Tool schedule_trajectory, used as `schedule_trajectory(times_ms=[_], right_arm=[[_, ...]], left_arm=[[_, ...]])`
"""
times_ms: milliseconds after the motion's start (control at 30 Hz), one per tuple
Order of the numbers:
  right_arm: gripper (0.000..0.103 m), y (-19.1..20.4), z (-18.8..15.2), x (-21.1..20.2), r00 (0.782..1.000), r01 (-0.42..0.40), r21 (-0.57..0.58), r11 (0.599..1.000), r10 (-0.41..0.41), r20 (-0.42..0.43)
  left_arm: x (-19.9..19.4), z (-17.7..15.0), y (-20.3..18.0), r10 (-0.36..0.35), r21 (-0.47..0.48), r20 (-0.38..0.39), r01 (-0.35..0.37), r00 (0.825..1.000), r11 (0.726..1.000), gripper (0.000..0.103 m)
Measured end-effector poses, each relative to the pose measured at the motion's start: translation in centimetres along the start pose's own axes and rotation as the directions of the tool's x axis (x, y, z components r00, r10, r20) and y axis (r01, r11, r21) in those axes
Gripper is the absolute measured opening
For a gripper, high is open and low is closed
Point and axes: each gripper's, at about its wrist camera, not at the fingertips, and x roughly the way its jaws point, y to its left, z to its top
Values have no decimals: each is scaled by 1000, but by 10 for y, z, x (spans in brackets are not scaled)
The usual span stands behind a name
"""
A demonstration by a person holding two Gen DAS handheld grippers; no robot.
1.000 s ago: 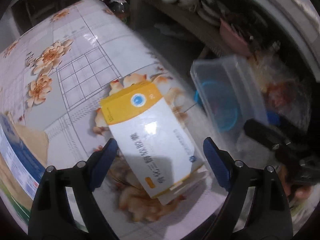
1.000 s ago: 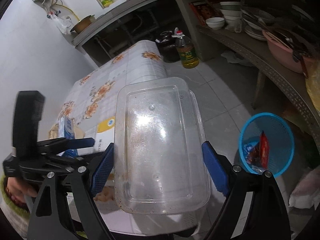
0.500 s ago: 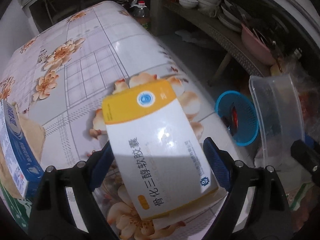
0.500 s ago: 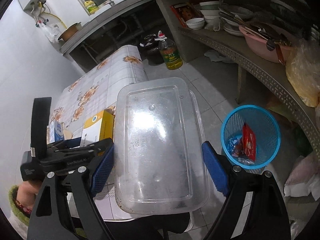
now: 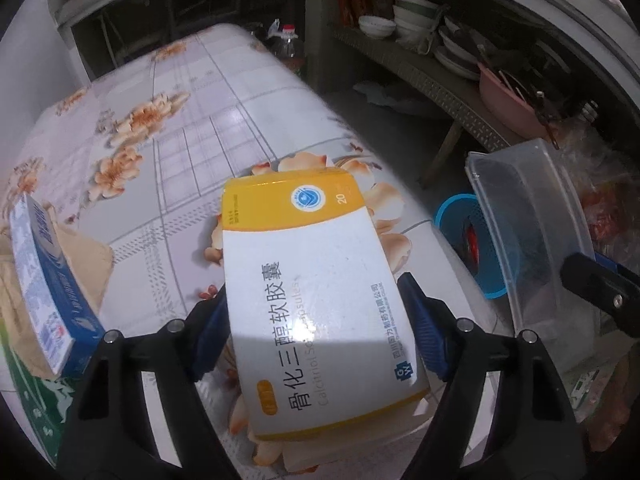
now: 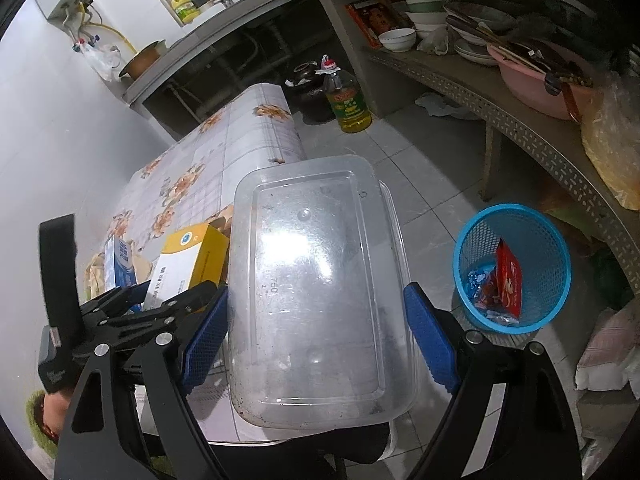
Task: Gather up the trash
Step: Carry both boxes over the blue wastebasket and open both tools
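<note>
A yellow and white medicine box lies on the flowered table near its right edge. My left gripper straddles it. Its jaws are closing, and both blue pads touch the box's long sides. From the right wrist view the same box shows in the left gripper. My right gripper is shut on a clear plastic container, held bottom up beyond the table's edge. A blue mesh bin with wrappers inside stands on the floor to the right.
A blue box leans on a brown paper bag at the table's left. An oil bottle stands on the floor past the table. A shelf carries bowls and a pink basin.
The left gripper has tipped upward, showing more of the table and shelf, and its pads have come in against the medicine box. The right gripper still holds the container in place.
</note>
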Motion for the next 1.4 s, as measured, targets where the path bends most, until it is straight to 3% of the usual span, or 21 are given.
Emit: schedule_trajectory(times_ms=[400,733,900,1067,1233,1400], right_arm=[[83,3,3,-9,1000,-1,1,1000,1,21],[83,-10,4,-20,999,15,28,999,-16,49],[83,-42,8,-39,993,51,109,993,-62,103],[83,-97,7,-66,974,117,269,956,-164,159],[83,-158,-15,-65,968,143,438,888,-217,124],[83,-200,-35,-36,977,141,537,832,-205,61]], left_arm=[[-28,-8,-18,0,56,75,-5,997,998,74],[-35,-6,-32,-17,89,90,9,996,996,74],[-33,5,-50,-87,128,77,77,993,989,74],[-30,26,-87,-138,224,85,116,987,968,74],[-4,49,-129,-231,271,-17,227,973,936,75],[49,72,-175,-291,263,-192,334,937,905,75]])
